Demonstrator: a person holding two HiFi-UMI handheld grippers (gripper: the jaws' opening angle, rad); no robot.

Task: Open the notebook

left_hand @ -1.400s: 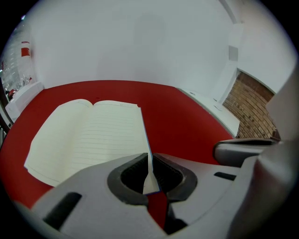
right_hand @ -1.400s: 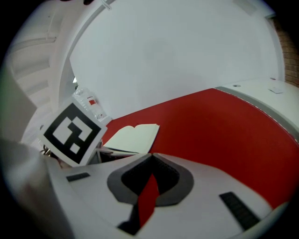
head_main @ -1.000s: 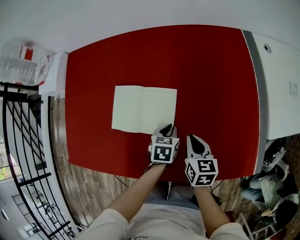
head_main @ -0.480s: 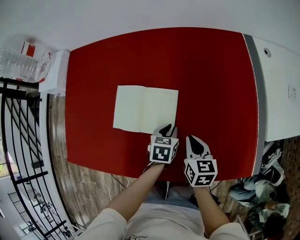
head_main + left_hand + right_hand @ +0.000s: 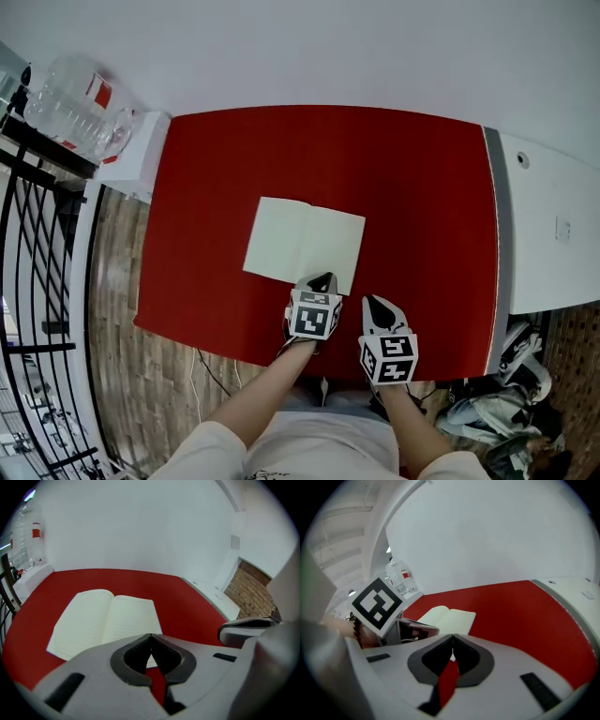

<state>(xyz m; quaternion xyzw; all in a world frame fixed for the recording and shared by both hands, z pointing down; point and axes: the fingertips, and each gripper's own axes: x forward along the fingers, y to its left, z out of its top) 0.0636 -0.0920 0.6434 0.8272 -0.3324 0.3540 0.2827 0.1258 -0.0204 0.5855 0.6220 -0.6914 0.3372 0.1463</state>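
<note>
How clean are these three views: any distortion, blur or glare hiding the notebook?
Head view: heavy fisheye, the red table bows at its edges, yet the notebook is sharp and evenly lit, no glare. Left gripper view: black corners, near foreground soft, faint page ruling shows. Right gripper view: black corners too, notebook small but clear.

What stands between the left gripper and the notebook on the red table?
Nothing visible. The left gripper, jaws shut and empty, is right at the near edge of the open notebook, with only red table around it.
</note>
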